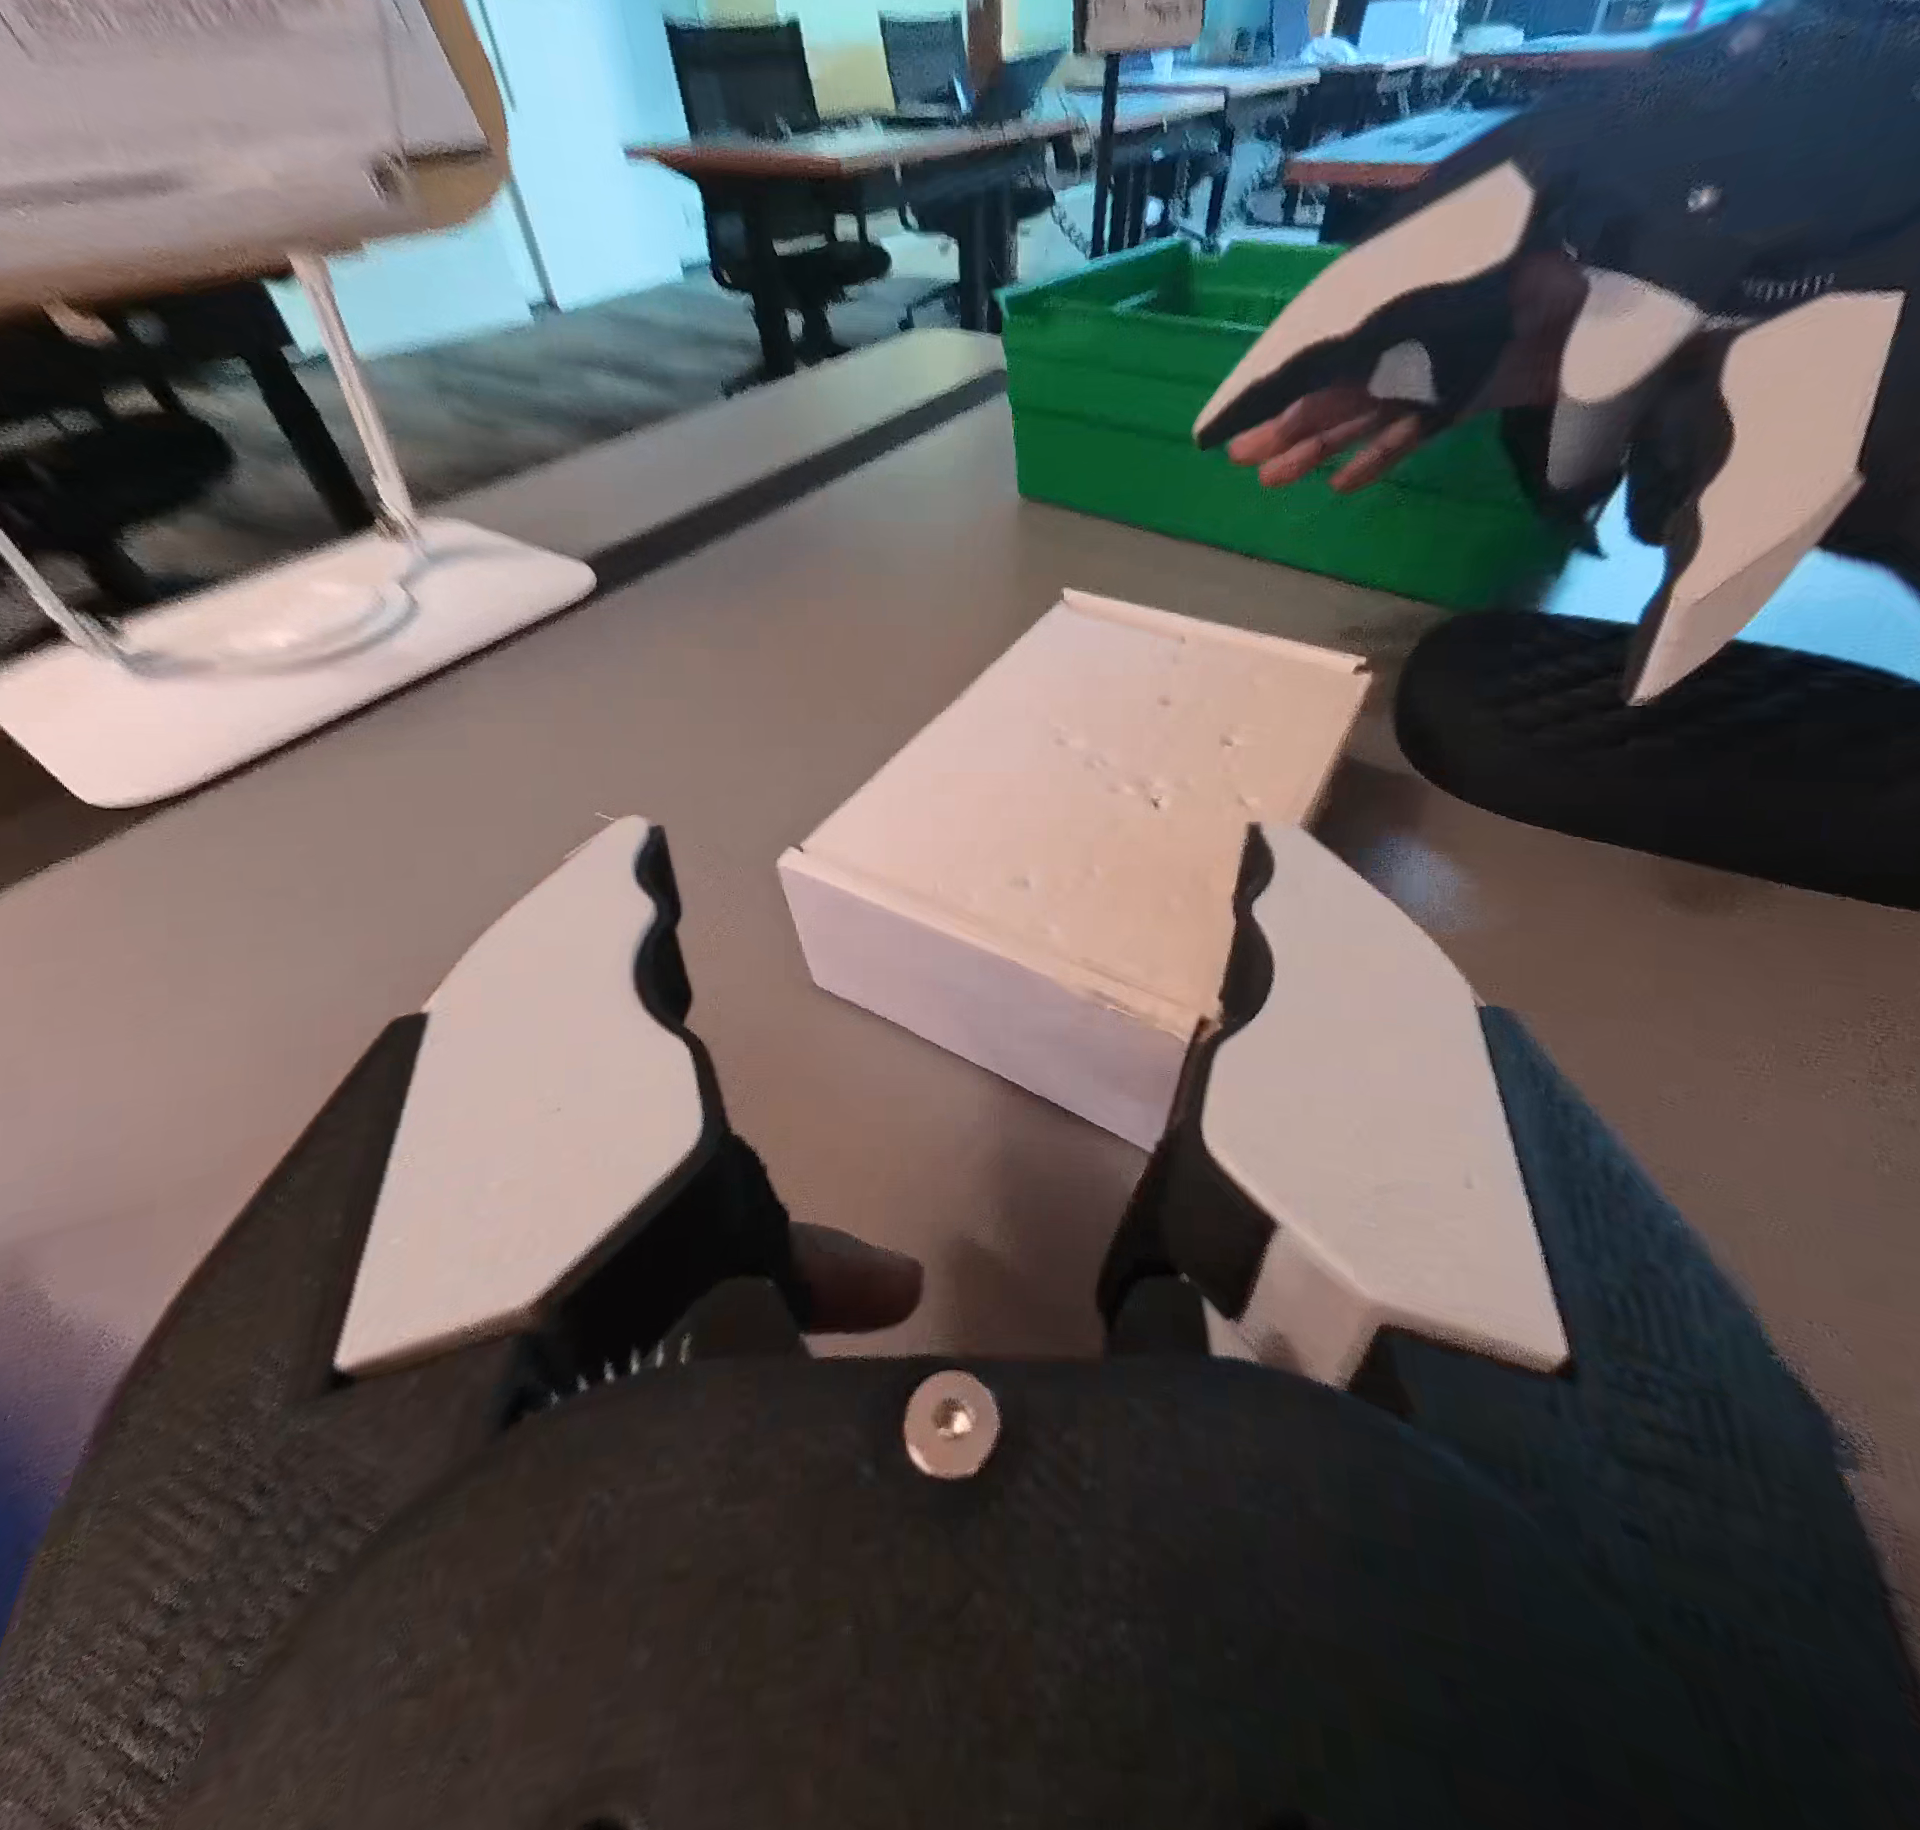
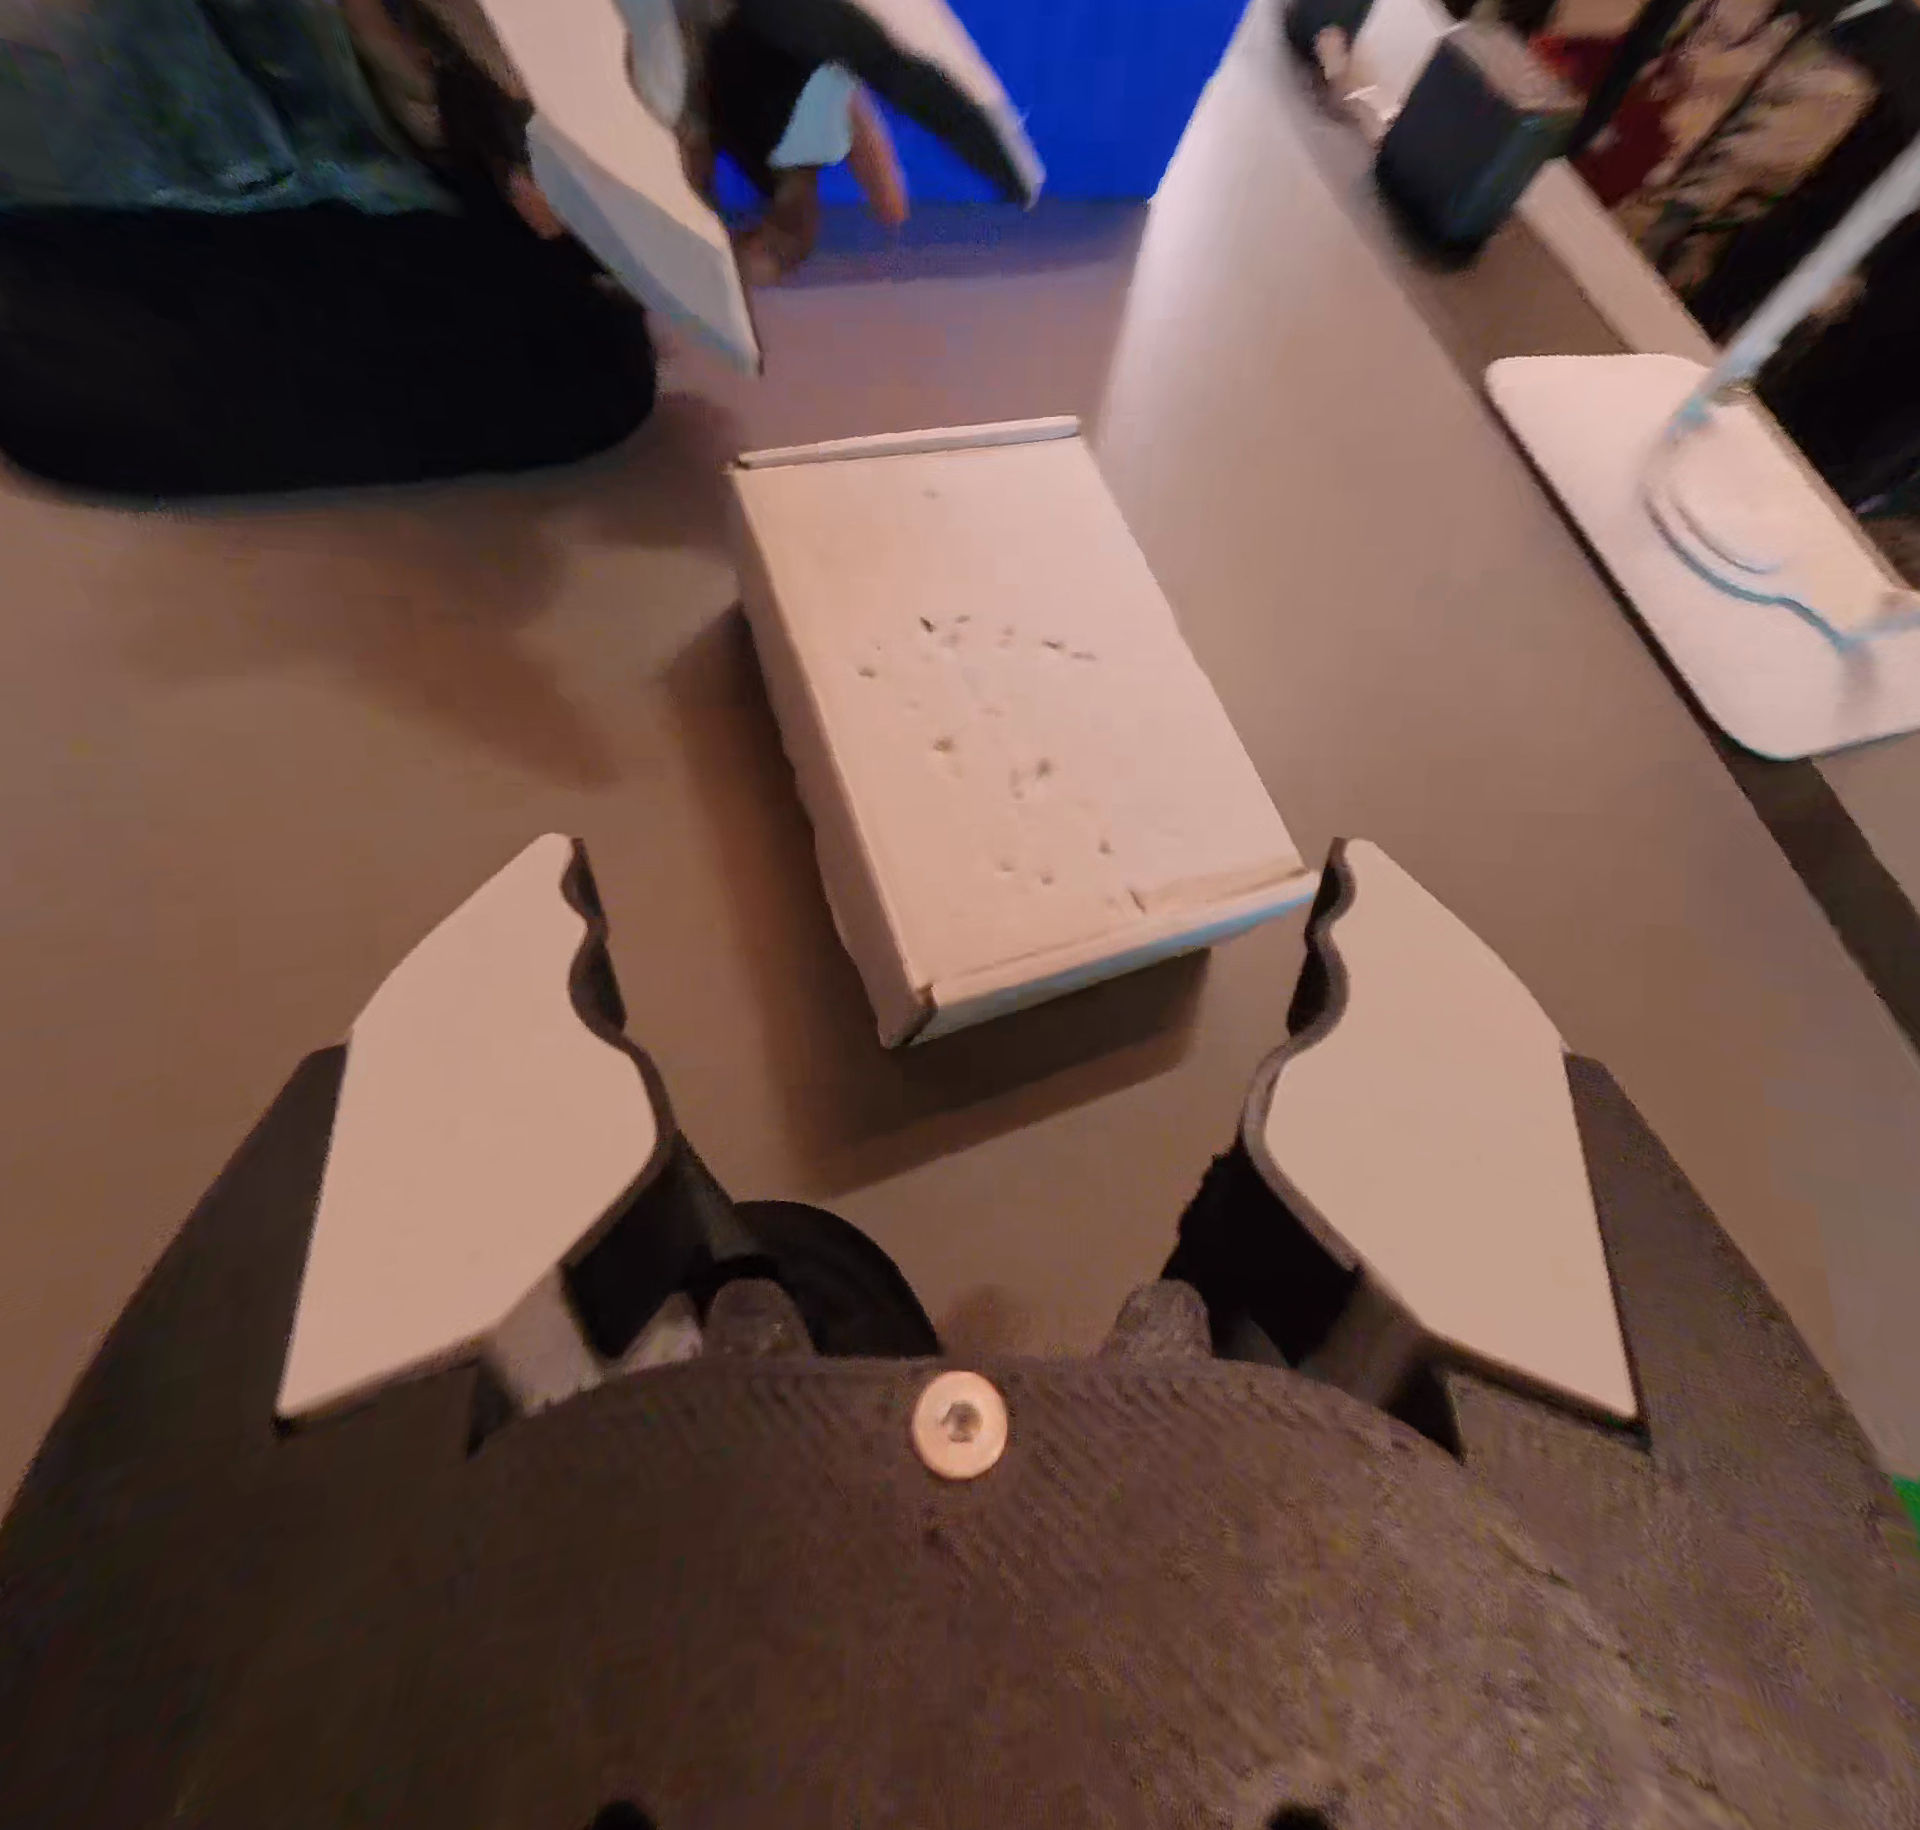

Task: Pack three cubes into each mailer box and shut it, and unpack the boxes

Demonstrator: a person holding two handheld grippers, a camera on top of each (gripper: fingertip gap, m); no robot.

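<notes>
A closed white mailer box (image 1: 1081, 824) lies flat on the grey table; it also shows in the right wrist view (image 2: 1008, 720), its lid dented with small marks. My left gripper (image 1: 951, 835) is open and empty, just short of the box's near corner. My right gripper (image 2: 956, 850) is open and empty, hovering just before the box's near end. The right gripper also shows in the left wrist view (image 1: 1423, 554), raised above the far side of the box. The left gripper shows in the right wrist view (image 2: 894, 274), beyond the box. No cubes are visible.
A green crate (image 1: 1174, 430) stands on the table behind the box. A white stand base with clear legs (image 1: 301, 658) sits to the left; it shows in the right wrist view (image 2: 1704, 554) too. A black round cushion (image 1: 1662, 752) lies at the right. A blue bin (image 2: 1101, 45) stands beyond the table.
</notes>
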